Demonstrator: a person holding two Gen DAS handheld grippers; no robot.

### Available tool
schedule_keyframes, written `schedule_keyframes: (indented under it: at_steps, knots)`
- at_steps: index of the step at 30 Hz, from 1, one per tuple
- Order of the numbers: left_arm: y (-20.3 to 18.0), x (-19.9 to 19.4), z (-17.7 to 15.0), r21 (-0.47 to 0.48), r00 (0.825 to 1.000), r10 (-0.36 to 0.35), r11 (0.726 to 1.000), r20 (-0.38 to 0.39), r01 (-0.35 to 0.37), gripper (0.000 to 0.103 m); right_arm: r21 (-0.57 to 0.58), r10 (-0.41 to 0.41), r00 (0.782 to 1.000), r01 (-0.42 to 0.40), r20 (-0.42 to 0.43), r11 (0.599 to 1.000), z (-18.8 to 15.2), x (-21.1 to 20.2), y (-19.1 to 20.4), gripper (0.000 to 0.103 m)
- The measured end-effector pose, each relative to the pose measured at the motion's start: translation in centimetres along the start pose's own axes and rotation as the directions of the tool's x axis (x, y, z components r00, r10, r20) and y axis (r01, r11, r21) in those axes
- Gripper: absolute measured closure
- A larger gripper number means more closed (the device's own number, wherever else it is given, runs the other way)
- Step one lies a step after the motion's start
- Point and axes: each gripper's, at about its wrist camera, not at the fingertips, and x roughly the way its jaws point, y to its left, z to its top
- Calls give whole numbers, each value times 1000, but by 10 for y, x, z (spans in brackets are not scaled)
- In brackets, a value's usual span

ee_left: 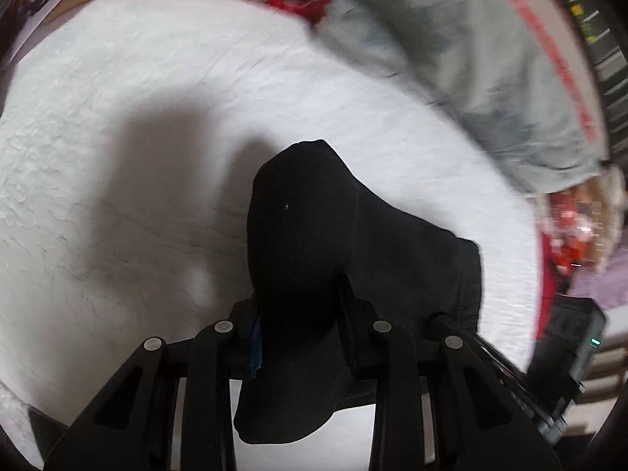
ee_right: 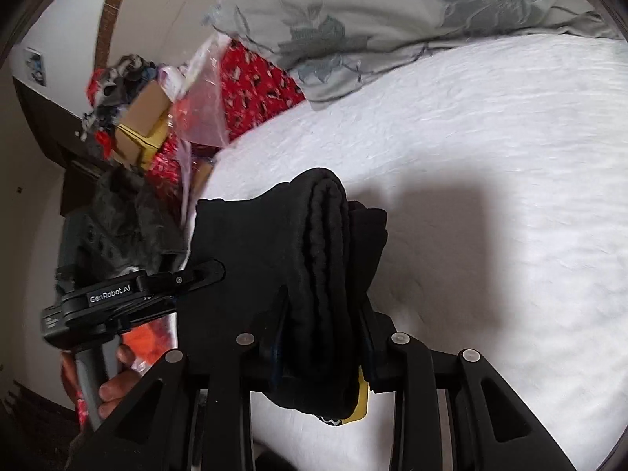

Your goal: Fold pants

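- Black pants (ee_left: 310, 235): bunched, lifted above the white bedspread (ee_left: 117, 117), held between both grippers
- Left gripper (ee_left: 300, 314): jaws closed on a fold of the pants
- Right gripper (ee_right: 322, 325): jaws clamped on the thick folded edge (ee_right: 325, 259)
- Grey floral pillow (ee_right: 373, 11): at the far edge of the bed

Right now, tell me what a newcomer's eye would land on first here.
The black pants stand out, bunched in both claws above the white bedspread: the left claw and right claw each clamp a thick fold. Behind, a grey floral pillow lies at the bed's far edge, beside red patterned fabric.
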Motion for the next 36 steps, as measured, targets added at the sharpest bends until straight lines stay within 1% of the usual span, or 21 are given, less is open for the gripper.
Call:
schedule_keyframes:
  at_steps: [1,3,4,5,8,9,10,14,15,17,19,20,22,25,26,27,29,30,32,33,36]
  knots:
    - [3,8,-1,-3,1000,18,1000,-11,-18,69,-8,-23,1000,23,-10,1000,0,11,1,72]
    - [9,10,-6,0,999,24,1000,25,-24,58,-28,-92,995,91,-35,995,-4,33,-1,68]
    - [9,8,-8,10,998,37,999,43,-37,47,-36,-99,995,98,-26,995,-6,35,-4,68]
    - [9,5,-10,19,997,55,998,57,-56,40,-33,-70,998,69,-10,997,-8,33,-9,67]
    - [11,-5,-20,39,991,84,995,100,-89,39,0,-28,1000,28,8,1000,-12,18,-25,57]
    - [11,-10,-23,34,988,104,993,118,-109,39,12,-24,1000,24,16,1000,-14,11,-30,51]
    - [9,-15,-27,26,983,118,992,138,-123,39,26,-26,999,25,28,999,-16,3,-35,48]
    - [-4,-28,-50,-11,962,190,981,194,-192,39,38,-52,997,50,61,998,-27,-25,-32,48]
    - [-8,-27,-53,-13,960,202,979,194,-203,39,17,-67,996,66,62,998,-31,-31,-26,48]
    - [-14,-28,-68,-16,955,225,974,195,-226,39,-25,-110,992,111,56,993,-36,-37,-11,42]
    - [-15,-31,-79,-21,945,249,968,212,-250,39,-82,-183,981,188,60,979,-46,-45,7,30]
    - [-16,-32,-84,-25,937,265,963,227,-267,39,-103,-205,976,211,66,972,-50,-47,13,27]
    - [-16,-35,-94,-34,920,300,953,254,-301,39,-155,-269,959,281,95,947,-61,-57,27,13]
    - [-17,-40,-102,-33,897,342,937,280,-346,39,-202,-348,923,377,165,904,-77,-71,43,1]
    - [-17,-43,-105,-37,888,357,932,290,-362,39,-211,-355,913,394,200,894,-83,-77,47,1]
    - [-17,-44,-108,-42,885,361,930,296,-365,39,-216,-354,909,399,220,891,-86,-81,50,1]
    - [-17,-48,-116,-53,884,356,932,303,-358,39,-219,-349,901,406,259,887,-93,-90,56,1]
    - [-17,-49,-119,-56,885,354,933,303,-355,39,-220,-341,904,399,260,890,-96,-94,57,1]
    - [-18,-51,-126,-63,883,356,933,305,-354,39,-219,-309,924,357,227,908,-98,-96,60,1]
    - [-19,-52,-129,-65,881,359,932,309,-357,39,-217,-304,925,352,226,910,-99,-98,60,1]
    - [-23,-54,-138,-76,866,379,924,327,-376,39,-224,-350,894,415,280,882,-105,-106,67,1]
